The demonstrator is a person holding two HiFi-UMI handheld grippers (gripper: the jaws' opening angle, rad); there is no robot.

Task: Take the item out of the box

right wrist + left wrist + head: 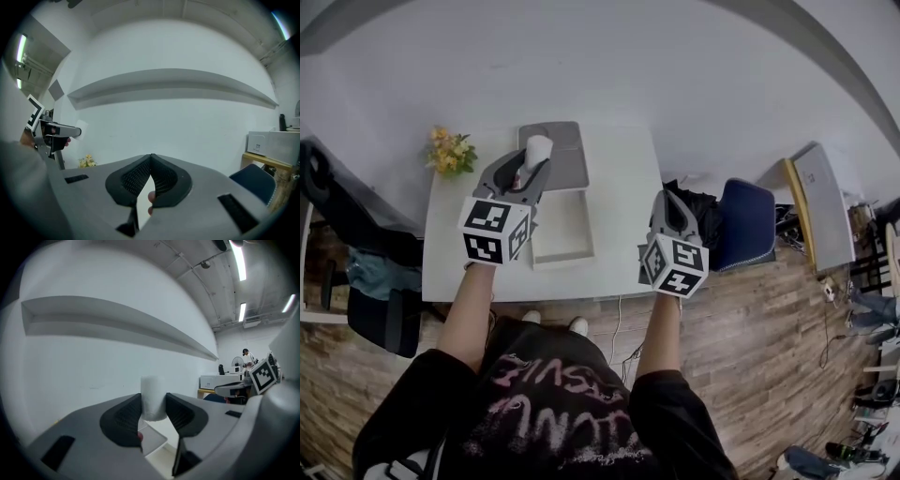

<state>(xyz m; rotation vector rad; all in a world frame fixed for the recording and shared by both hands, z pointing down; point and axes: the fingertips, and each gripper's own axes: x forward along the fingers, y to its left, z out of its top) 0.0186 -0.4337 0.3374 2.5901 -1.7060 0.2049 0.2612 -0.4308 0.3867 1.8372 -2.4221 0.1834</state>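
Above the white surface point(623, 216), a good deal is covered or cut off. From the head view, the left hand-held gripper point(528, 178) and its marker cube point(495, 231) hide the left side of the open white box point(567, 261), so I cannot see all of its inside. The grey lid point(567, 164) lies just beyond the box, partly behind that gripper's jaws. In the left gripper view only a pale corner shows low between the jaws, and I cannot tell whether it is box or lid. At that view's right edge a person point(246, 357) stands far off, too small to make out.

Pink lettering point(553, 398) runs across the black shirt at the bottom of the head view, but it is upside down and smeared, and I cannot read it. The marker cubes bear only black and white squares.

The item, a white cylinder point(152, 387), stands upright between the left hand-held gripper's jaws. Both ribbed pads press against its sides and its top rises above their tips. In the head view it shows in the upper part of the frame, left of centre, in front of the lid and clear of the box. The right hand-held gripper point(151, 159) has its jaws closed tip to tip. It hangs by the surface's right edge, well apart from the item.
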